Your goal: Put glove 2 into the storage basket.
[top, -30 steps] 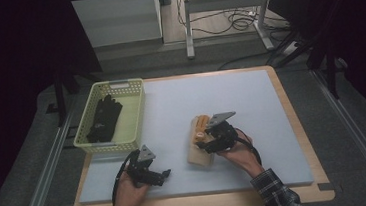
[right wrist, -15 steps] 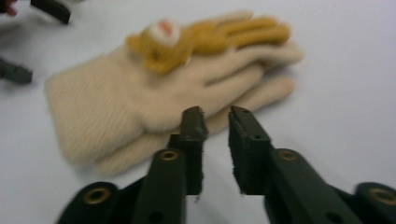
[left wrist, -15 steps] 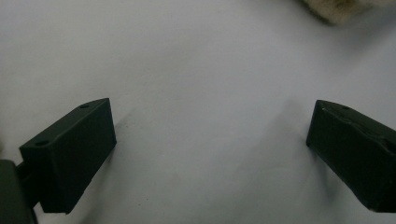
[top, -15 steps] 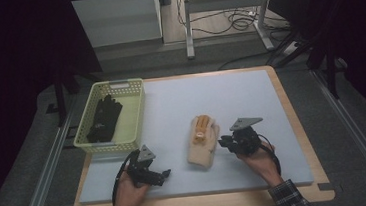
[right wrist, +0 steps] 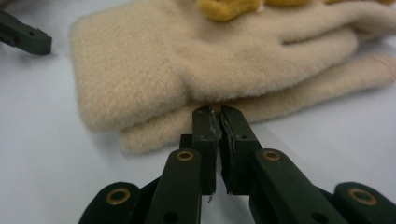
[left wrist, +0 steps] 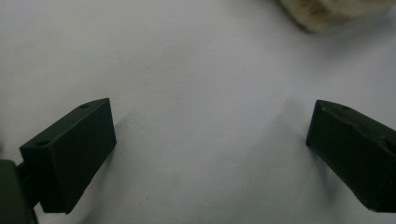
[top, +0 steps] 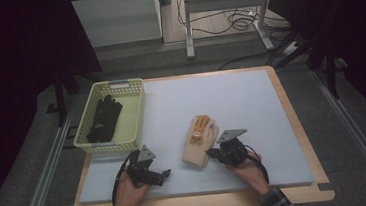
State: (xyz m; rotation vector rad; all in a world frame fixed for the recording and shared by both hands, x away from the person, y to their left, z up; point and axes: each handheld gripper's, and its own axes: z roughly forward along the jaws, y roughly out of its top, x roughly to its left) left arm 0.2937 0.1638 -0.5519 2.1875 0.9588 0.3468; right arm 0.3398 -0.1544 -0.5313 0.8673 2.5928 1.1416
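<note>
Just ahead of the right tool (right wrist: 217, 112), touching its tips or nearly so, lies the beige glove pair (right wrist: 196, 70), stacked flat on the tabletop (top: 251, 102); cannot tell if any fabric is pinched. Right tool's jaws have just been closing and now stand pressed together, nothing clearly between them. In the high view the right tool (top: 214, 155) sits at the cuff end of the gloves (top: 200, 140), just to its left, orange patches on the finger end pointing away from the person. Left tool (top: 166, 173) rests low on the tabletop, well apart from the right tool, jaws wide with bare pad surface between them. From the left tool's own view, the glove cuff (left wrist: 327, 11) shows far ahead and to the right, not touching. Yellow basket (top: 134, 115) stands up and left of the left tool, near the tabletop's far-left edge, with black gloves (top: 103, 119) lying inside it. The left tool's jaw tip (right wrist: 23, 33) shows off to the upper left of the right tool, beyond the cuff.
</note>
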